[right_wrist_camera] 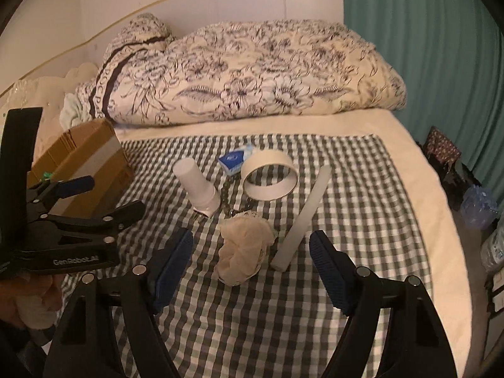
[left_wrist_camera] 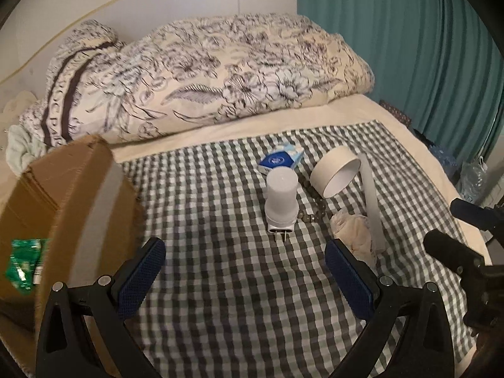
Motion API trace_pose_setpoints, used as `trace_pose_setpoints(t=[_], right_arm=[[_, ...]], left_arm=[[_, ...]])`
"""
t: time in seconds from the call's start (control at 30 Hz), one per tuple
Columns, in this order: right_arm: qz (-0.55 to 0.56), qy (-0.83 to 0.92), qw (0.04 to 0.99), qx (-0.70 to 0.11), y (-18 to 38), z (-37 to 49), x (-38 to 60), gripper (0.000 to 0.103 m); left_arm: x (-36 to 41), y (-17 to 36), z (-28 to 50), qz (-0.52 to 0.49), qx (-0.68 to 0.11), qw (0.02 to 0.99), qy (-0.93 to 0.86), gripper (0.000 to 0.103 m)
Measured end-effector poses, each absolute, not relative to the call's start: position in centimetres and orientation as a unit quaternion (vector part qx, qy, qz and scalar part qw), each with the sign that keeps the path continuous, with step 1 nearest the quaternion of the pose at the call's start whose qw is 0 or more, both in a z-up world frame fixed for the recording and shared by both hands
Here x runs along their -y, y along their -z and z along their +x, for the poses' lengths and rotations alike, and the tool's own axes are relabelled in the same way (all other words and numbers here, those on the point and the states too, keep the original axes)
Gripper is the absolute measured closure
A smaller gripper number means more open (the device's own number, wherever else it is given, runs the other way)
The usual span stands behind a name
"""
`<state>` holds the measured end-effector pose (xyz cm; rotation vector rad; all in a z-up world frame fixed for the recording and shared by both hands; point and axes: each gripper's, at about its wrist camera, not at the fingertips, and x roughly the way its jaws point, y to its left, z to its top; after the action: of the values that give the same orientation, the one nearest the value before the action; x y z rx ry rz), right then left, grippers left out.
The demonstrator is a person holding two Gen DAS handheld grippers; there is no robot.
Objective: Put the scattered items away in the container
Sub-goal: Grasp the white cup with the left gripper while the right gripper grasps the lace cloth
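Note:
A cardboard box (left_wrist_camera: 63, 195) stands at the left of the checked cloth; it also shows in the right wrist view (right_wrist_camera: 91, 170). A green packet (left_wrist_camera: 23, 264) lies in it. On the cloth lie a white plug-in night light (left_wrist_camera: 281, 200), a blue tissue pack (left_wrist_camera: 280, 159), a white ring (left_wrist_camera: 335, 171), a white stick (left_wrist_camera: 373, 201), a bead bracelet (left_wrist_camera: 315, 208) and a cream crumpled cloth (right_wrist_camera: 244, 249). My left gripper (left_wrist_camera: 245, 252) is open and empty, short of the night light. My right gripper (right_wrist_camera: 252, 245) is open and empty, its fingers either side of the crumpled cloth and stick (right_wrist_camera: 307, 211).
A floral duvet (left_wrist_camera: 220, 75) is piled at the back of the bed. A teal curtain (left_wrist_camera: 409, 47) hangs at the right. Bags and bottles (right_wrist_camera: 478, 204) sit on the floor beyond the bed's right edge.

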<state>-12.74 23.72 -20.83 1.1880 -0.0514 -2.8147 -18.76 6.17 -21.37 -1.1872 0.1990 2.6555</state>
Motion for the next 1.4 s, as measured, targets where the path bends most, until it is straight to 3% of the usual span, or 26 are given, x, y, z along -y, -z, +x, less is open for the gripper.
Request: trace_pose_setpoints(t=[0.23,0.37,0.73,1.0,1.23,1.4], right_arm=[[0.409,0.910,0.061,0.025,23.7,-15.0,-23.9,0.028],[0.423,0.903,0.070,0.025,25.4,-16.1,-23.7,0.035],[0.448,0.890,0.077,0.022,29.1,-18.4,-23.0,0.037],[0.457,0.886,0.075,0.023,30.2,-19.3,-23.2,0.037],[0.461,0.884,0.076,0.017,30.7,-19.8,-22.6,0.037],[0.463,0.883,0.076,0.018,30.7,-20.1,-22.3,0.040]], left_arm=[[-7.2,24.8,-21.6,-0.422,-0.060,0.136,-0.894,0.000],[-7.7,26.5,-23.2,-0.430,-0.067,0.144,-0.889,0.000],[-9.2,29.5,-26.0,-0.435,-0.058,0.171,-0.882,0.001],[-10.2,31.2,-27.5,-0.441,-0.058,0.176,-0.878,0.016],[-10.2,32.0,-27.8,-0.443,-0.053,0.194,-0.874,0.059],[-9.9,31.8,-27.6,-0.442,-0.049,0.199,-0.873,0.059]])
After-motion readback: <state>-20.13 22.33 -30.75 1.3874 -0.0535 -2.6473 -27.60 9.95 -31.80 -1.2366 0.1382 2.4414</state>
